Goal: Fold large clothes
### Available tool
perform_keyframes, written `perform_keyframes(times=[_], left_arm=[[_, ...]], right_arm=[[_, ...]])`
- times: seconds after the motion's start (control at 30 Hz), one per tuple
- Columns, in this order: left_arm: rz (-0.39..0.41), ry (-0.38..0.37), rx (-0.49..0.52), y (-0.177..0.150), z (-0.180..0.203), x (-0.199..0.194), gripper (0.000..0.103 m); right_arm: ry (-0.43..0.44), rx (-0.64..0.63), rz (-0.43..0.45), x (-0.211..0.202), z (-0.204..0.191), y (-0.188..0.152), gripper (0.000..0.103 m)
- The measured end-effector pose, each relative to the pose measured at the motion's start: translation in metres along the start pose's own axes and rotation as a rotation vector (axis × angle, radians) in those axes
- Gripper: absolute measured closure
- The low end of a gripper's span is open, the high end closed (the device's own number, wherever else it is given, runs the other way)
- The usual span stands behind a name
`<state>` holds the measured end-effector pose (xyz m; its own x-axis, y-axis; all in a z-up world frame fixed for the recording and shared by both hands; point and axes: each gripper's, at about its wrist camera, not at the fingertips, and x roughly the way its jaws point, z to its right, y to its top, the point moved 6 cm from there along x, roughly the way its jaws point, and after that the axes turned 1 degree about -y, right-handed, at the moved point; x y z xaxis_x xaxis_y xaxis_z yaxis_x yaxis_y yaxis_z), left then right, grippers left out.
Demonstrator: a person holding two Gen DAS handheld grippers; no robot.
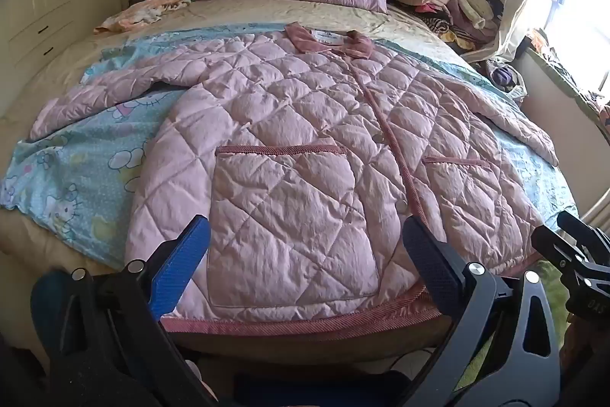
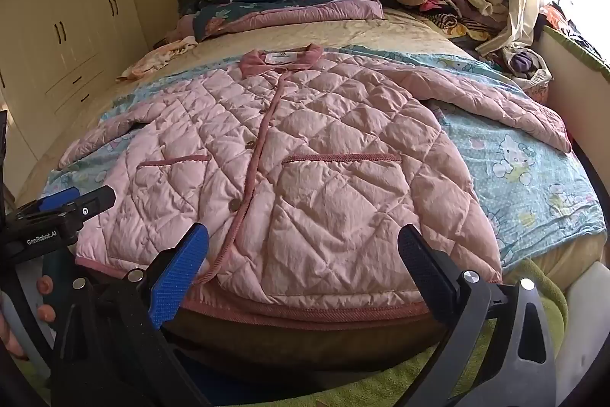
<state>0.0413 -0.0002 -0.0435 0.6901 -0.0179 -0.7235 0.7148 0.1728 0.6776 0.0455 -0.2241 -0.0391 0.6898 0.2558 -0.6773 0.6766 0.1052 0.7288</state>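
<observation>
The left gripper (image 1: 305,254) and the right gripper (image 2: 303,262) are both hovering with jaws standing wide apart and gripping nothing, just above the near hem of the pink quilted jacket (image 1: 305,140). The jacket is lying flat, front up and buttoned, on the bed (image 2: 400,29), over a blue cartoon sheet (image 2: 526,170), both sleeves spreading out sideways. No fold is showing yet, so the whole job is looking still ahead: sleeves in, then body doubled over
</observation>
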Motion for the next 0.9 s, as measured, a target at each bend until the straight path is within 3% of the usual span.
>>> perform_keyframes(times=[0.9], left_arm=[[0.001, 0.004, 0.002, -0.0003, 0.0009, 0.0018, 0.008]], right_arm=[[-0.016, -0.009, 0.004, -0.0023, -0.0003, -0.0002, 0.004]])
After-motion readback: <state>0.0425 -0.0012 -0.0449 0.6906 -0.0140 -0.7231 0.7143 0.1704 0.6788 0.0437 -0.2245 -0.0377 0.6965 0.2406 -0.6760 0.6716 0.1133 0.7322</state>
